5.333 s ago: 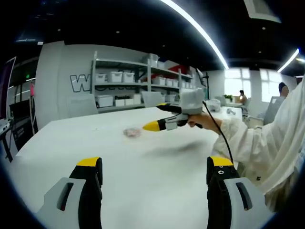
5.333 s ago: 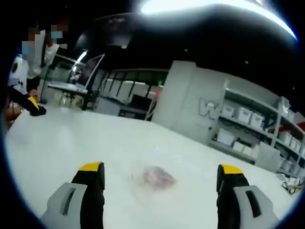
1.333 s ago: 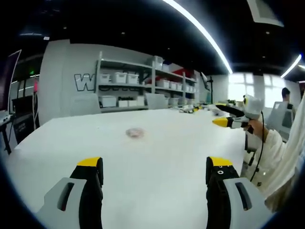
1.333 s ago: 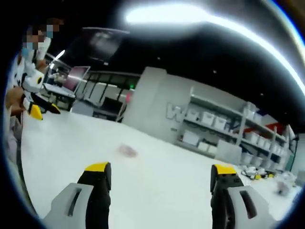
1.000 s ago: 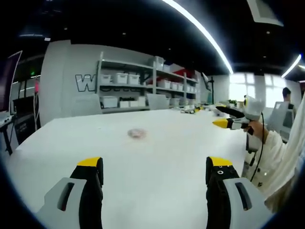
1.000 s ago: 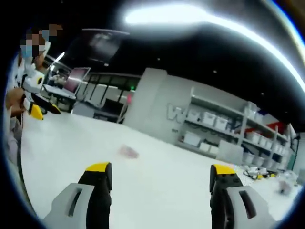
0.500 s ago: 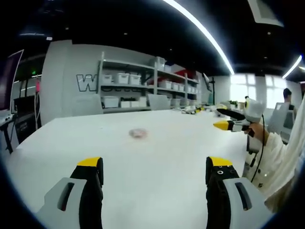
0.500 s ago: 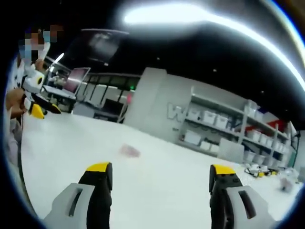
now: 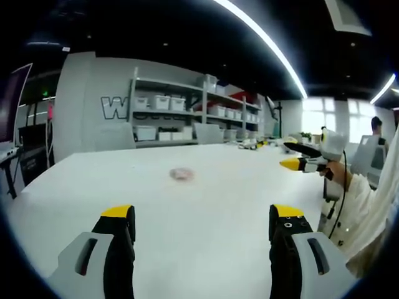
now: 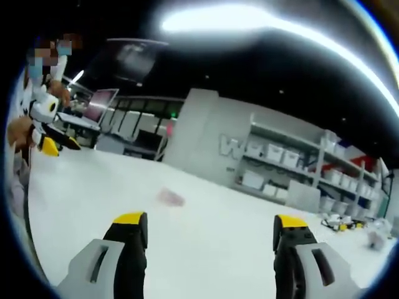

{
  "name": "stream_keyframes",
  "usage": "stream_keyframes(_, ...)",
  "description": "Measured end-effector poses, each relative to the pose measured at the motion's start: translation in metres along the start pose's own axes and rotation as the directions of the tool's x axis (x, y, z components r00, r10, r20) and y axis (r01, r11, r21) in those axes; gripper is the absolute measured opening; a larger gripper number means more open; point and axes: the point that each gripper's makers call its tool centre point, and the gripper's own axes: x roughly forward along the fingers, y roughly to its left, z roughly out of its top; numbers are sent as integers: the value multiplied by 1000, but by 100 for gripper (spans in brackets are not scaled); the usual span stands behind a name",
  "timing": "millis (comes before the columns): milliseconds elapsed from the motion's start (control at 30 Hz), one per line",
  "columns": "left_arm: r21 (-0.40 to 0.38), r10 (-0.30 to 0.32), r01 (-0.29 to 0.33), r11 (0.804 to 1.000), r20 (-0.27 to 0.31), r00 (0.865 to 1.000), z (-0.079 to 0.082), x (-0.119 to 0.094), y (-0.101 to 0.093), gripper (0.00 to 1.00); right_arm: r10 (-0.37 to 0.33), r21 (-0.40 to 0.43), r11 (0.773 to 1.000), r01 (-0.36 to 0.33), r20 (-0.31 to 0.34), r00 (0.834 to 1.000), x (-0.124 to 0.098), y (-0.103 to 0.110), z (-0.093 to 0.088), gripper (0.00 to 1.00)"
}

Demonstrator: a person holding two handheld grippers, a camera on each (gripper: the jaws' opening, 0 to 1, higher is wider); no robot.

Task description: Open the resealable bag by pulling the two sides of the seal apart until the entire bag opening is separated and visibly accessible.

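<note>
The bag (image 9: 181, 174) lies alone on the white desk (image 9: 206, 212), well off at 12 o'clock from the left gripper (image 9: 202, 233) and at 11 o'clock from the right gripper (image 10: 209, 240). Both sets of fingers are spread wide, holding nothing. Best bring each gripper in low to pinch opposite seal lips, then pull evenly apart.

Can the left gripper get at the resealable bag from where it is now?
Probably yes, after a reach forward. The left gripper is open, its fingers well short of the bag, with bare white table between; the right gripper is off to the side.
</note>
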Motion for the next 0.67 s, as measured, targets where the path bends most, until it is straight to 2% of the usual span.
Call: stream_keyframes(667,0,6,-6,1000,1,1000,-2,4,3,88,5,15,1000,-5,-8,1000,4,2,-9,82)
